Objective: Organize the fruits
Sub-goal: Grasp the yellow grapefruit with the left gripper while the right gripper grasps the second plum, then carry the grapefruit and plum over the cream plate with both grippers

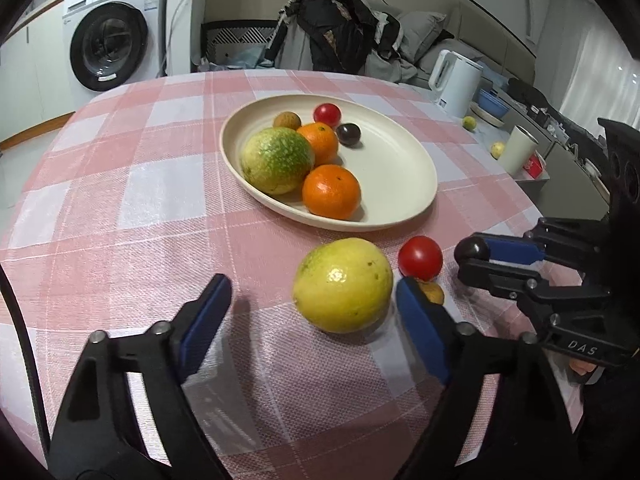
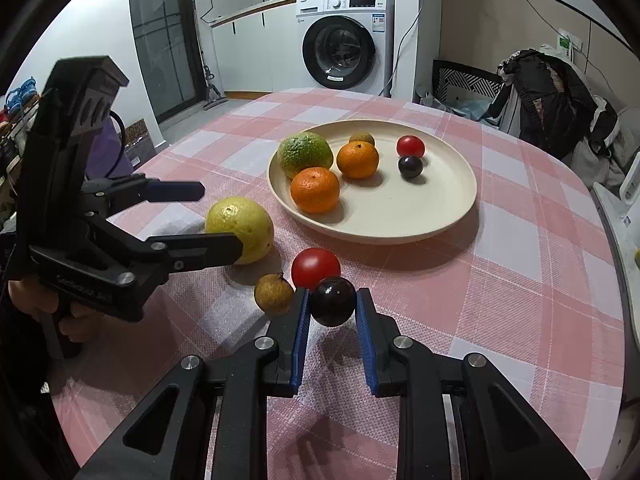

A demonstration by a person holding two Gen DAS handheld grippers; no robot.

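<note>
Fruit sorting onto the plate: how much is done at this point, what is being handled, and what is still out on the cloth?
Done: six fruits sit on the cream plate, including two oranges and a green fruit. In hand: the right gripper is shut on a dark plum; the left gripper straddles the yellow fruit without gripping it. Left on the cloth: a red tomato and a small brown fruit.
</note>
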